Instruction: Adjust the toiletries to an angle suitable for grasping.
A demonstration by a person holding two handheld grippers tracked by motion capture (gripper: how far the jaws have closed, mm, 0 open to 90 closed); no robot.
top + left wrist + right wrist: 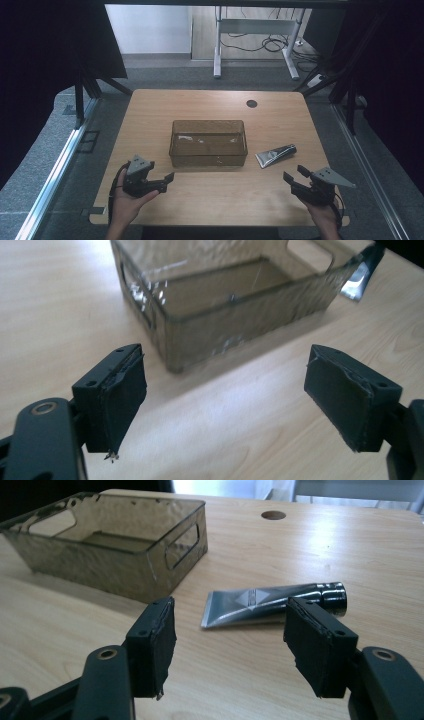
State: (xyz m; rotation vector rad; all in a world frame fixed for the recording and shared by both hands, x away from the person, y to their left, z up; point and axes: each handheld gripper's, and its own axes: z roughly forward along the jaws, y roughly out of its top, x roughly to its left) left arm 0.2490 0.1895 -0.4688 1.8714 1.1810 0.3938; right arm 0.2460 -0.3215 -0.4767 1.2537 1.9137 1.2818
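Tube [272, 604] lies flat on worktop [210, 197] just beside tray [208, 143]; right gripper [240, 645] fingers wide, empty; left gripper [225, 400] likewise; risk: a shallow approach could skid the tube away

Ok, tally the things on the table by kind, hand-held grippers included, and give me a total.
Clear smoky bin: 1
Silver tube with black cap: 1
Hand-held grippers: 2, left hand-held gripper and right hand-held gripper, both open and holding nothing
Total: 4
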